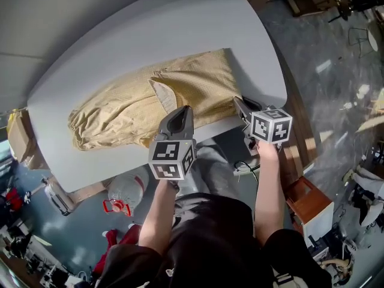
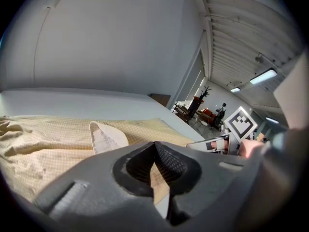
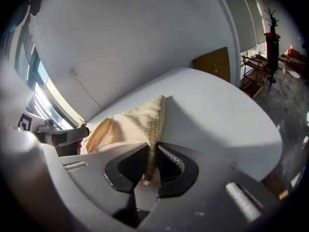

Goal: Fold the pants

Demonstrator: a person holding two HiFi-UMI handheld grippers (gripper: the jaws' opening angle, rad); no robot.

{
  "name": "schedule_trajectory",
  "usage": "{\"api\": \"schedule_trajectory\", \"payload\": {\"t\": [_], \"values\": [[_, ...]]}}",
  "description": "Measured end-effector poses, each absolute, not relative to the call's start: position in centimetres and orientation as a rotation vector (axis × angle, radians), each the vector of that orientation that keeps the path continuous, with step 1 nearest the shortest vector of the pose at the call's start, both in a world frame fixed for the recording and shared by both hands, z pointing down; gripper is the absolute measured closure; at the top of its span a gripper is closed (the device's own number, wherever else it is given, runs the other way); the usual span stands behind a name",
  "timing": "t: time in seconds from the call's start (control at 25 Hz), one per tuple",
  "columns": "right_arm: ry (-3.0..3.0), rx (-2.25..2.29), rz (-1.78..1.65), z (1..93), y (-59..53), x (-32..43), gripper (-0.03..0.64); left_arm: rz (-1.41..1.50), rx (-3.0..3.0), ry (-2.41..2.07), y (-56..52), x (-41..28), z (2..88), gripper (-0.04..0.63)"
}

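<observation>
Tan checked pants (image 1: 132,104) lie crumpled across the pale grey table (image 1: 120,35), with a white pocket lining (image 1: 162,95) turned out near the middle. My left gripper (image 1: 183,117) is at the pants' near edge, and in the left gripper view its jaws (image 2: 154,149) are shut with tan cloth (image 2: 48,139) pinched between them. My right gripper (image 1: 241,105) sits at the pants' near right corner. In the right gripper view it (image 3: 150,153) is shut on a fold of the cloth (image 3: 140,120), which rises from the table into the jaws.
The table's near edge runs just under both grippers, and its rounded right end (image 1: 279,83) is bare. Below the table are a water jug (image 1: 123,191), a cardboard box (image 1: 21,137) at left and a brown box (image 1: 309,200) at right.
</observation>
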State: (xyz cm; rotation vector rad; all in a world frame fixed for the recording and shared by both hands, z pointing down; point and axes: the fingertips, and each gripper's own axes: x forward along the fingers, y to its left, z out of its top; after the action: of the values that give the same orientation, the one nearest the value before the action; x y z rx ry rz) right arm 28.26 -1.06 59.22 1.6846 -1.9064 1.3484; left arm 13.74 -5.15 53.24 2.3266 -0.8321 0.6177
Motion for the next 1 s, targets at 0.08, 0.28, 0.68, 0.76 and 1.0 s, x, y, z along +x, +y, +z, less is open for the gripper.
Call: {"api": "schedule_trajectory", "payload": {"t": [0.08, 0.28, 0.68, 0.76, 1.0], "values": [[-1.857, 1.736, 1.371, 59.2, 0.7, 30.6, 0.571, 0.617, 2.352, -0.785, -4.6, 15.6, 53.1, 0.591], [-1.784, 1.796, 1.358, 58.6, 3.5, 35.0, 0.571, 0.615, 2.373, -0.751, -4.2, 17.6, 52.7, 0.591], [-1.797, 1.786, 1.199, 53.7, 1.8, 34.4, 0.572, 0.588, 2.326, -0.853, -3.7, 13.7, 52.2, 0.591], [-1.82, 1.753, 1.136, 51.8, 0.8, 32.7, 0.572, 0.579, 2.313, -0.869, -3.8, 11.8, 52.0, 0.591], [-1.898, 1.647, 0.916, 45.8, -2.4, 25.7, 0.572, 0.493, 2.28, -0.947, -4.3, 5.4, 50.4, 0.591]]}}
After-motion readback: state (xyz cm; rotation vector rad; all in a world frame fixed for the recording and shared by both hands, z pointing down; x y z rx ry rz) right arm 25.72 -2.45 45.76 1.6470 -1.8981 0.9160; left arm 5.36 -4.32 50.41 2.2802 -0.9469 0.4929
